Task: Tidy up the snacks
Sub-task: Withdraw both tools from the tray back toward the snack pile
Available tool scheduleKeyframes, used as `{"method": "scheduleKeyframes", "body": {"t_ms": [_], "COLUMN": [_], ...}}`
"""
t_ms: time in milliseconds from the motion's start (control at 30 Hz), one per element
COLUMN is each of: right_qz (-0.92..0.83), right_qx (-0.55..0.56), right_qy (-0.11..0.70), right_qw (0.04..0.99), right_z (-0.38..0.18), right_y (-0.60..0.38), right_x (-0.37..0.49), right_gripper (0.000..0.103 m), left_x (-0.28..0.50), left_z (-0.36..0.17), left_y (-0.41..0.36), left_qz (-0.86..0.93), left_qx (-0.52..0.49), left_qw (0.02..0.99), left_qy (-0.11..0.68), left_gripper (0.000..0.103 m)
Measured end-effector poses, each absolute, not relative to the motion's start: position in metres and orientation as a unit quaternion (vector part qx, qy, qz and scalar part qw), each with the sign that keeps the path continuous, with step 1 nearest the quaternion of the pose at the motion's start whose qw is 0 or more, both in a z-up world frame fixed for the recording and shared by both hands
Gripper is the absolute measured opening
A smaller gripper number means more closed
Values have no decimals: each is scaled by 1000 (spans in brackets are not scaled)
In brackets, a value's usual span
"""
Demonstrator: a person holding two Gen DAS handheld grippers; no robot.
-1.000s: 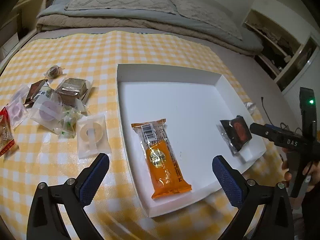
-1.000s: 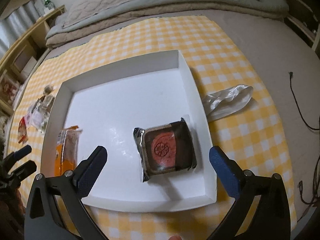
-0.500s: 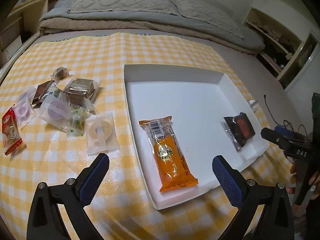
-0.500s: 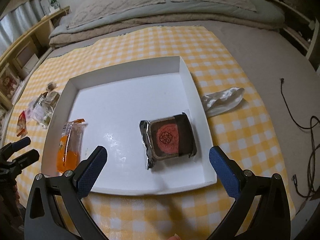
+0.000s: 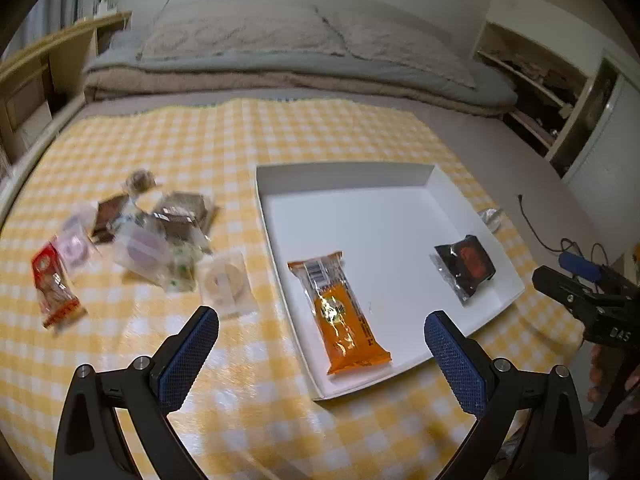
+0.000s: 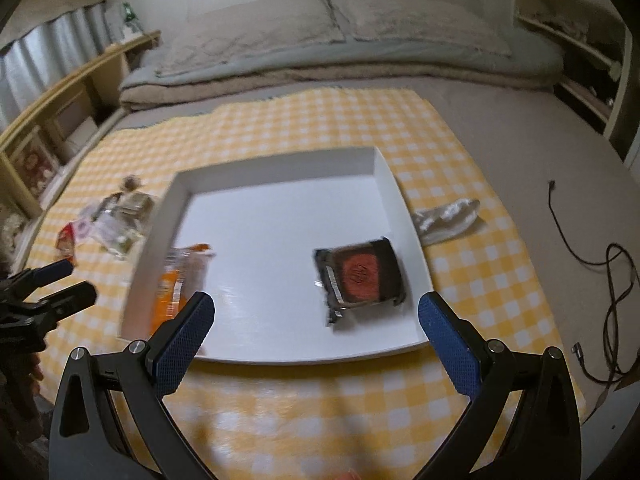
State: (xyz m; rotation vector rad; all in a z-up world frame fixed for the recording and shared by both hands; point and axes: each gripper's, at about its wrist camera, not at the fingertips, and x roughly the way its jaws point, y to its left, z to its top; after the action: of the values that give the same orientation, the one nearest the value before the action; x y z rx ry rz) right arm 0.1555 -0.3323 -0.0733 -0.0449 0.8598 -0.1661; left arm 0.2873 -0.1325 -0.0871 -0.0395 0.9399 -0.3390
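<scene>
A white tray (image 5: 280,216) (image 6: 404,208) lies on a yellow checked cloth. Inside it are an orange snack bar (image 5: 340,312) (image 6: 176,280) and a dark packet with a red round mark (image 5: 466,266) (image 6: 362,274). A pile of loose wrapped snacks (image 5: 152,240) (image 6: 116,216) sits on the cloth left of the tray. My left gripper (image 5: 320,356) is open above the cloth near the tray's front corner, holding nothing. My right gripper (image 6: 316,340) is open and empty in front of the tray's near rim; it also shows as a dark gripper (image 5: 580,284) at the far right of the left wrist view.
A crumpled clear wrapper (image 6: 448,218) lies right of the tray. A black cable (image 6: 612,276) trails on the grey floor at the right. A bed with pillows (image 5: 280,52) runs along the back, with wooden shelves (image 6: 60,120) at the left.
Both grippers have drawn back and up from the tray, so the tray and snacks look smaller and farther. Both stay open; the orange bar and dark packet stay in the tray.
</scene>
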Motion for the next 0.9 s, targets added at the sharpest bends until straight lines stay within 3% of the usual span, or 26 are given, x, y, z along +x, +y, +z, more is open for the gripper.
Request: {"method": "scheduleKeyframes", "body": {"t_ms": [400,900], "right_qz": [-51,7], "right_qx": [-47,-68], "right_qy": [366,342], "right_qw": [928,937], "right_z": [-42,-32], "right_y": [-281,-193], "right_x": [141,183], "right_gripper": [103,103], "left_x": [248,222], "left_z": [-34,9], "left_y": [-90,4], "left_qz": [-155,-80], "left_qx": [-13,-24], "left_qw": [898,922], "left_qy": [413,377], "left_gripper": [103,103]}}
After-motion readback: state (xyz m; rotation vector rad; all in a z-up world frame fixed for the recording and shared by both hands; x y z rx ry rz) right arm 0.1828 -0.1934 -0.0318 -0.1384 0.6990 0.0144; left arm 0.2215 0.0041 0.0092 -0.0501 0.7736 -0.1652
